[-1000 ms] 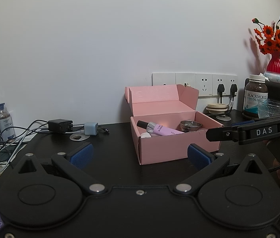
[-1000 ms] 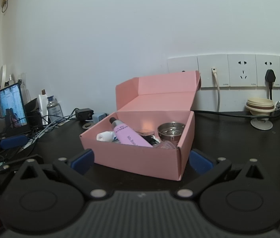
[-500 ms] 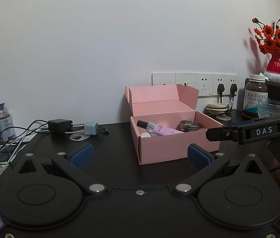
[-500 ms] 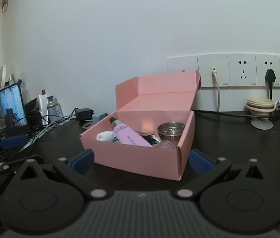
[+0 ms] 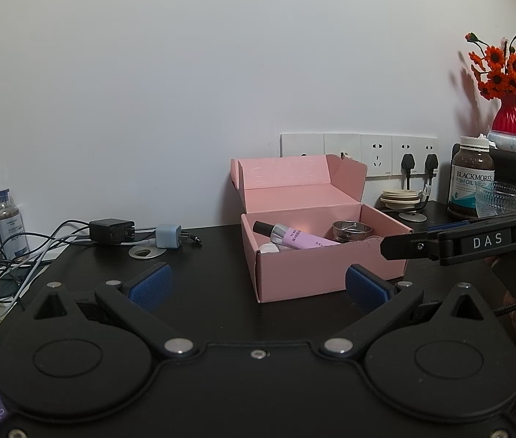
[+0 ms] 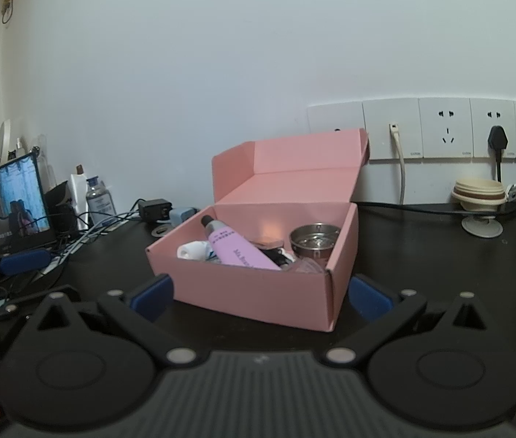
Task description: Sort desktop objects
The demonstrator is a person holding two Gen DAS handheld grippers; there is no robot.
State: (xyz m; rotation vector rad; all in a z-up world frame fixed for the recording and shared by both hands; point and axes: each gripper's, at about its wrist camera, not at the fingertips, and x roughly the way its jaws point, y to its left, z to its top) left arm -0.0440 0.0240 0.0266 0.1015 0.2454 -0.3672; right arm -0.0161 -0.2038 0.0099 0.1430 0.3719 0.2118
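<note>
A pink cardboard box (image 5: 316,273) (image 6: 258,288) stands lid-up on the black desk. Inside lie a lilac tube with a black cap (image 5: 296,237) (image 6: 238,248), a small metal bowl (image 5: 352,229) (image 6: 314,241) and a white item (image 6: 194,250). My left gripper (image 5: 258,286) is open just in front of the box, nothing between its blue pads (image 5: 150,286). My right gripper (image 6: 261,294) is open too, its fingers (image 6: 369,297) on either side of the box's near wall without touching it. The right gripper's side (image 5: 451,242) shows in the left wrist view.
Chargers and tangled cables (image 5: 112,231) lie at the back left beside a small bottle (image 5: 8,219). A screen (image 6: 6,208) stands at far left. Wall sockets (image 6: 444,131), a cream dish stack (image 6: 480,191), a fish oil jar (image 5: 471,179), a glass bowl (image 5: 499,197) and a red vase (image 5: 508,113) line the back right.
</note>
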